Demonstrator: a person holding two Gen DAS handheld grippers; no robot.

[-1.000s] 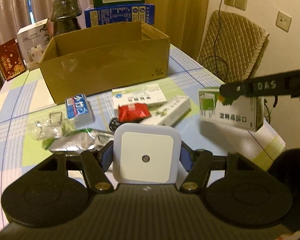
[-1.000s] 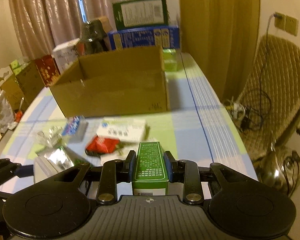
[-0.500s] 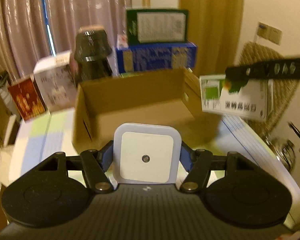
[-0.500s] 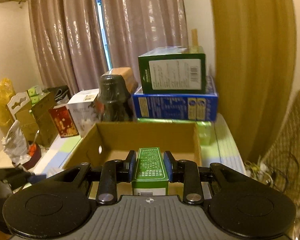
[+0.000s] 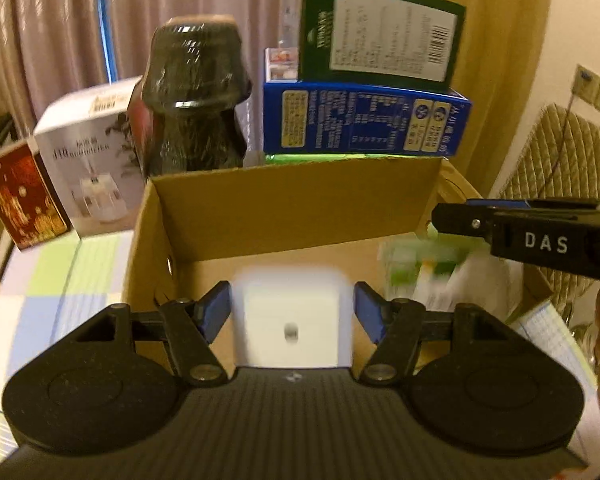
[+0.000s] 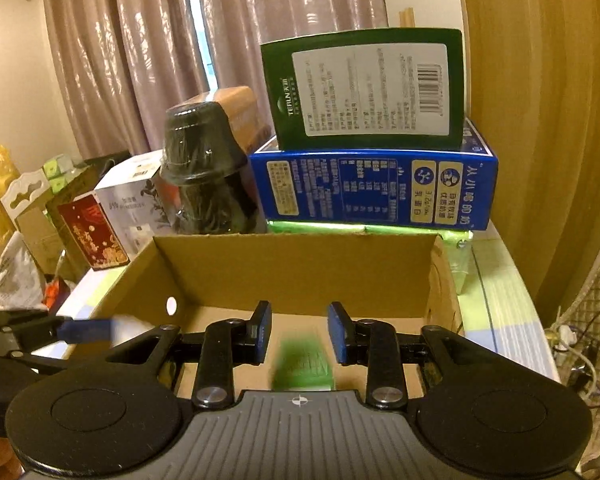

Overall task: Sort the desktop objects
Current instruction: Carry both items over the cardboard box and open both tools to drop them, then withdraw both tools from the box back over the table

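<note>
Now both items are dropping into the open brown cardboard box [image 5: 300, 208]: the left gripper [image 5: 292, 314] opens beside the white square night-light [image 5: 290, 320], and the right gripper [image 6: 299, 334] opens off the green carton [image 6: 303, 364]; what remains on the bench is not visible.

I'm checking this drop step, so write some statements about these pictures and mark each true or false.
1. Both tools are over the open cardboard box. True.
2. The left tool has a green carton between its pads. False: a white square device sits between them, with gaps on both sides as the pads open.
3. The right tool clamps the green carton. False: its pads are opening and stand clear of the blurred carton.
4. A dark green box stands on a blue box behind the cardboard box. True.
5. The cardboard box is closed by flaps. False: its top is open.
</note>
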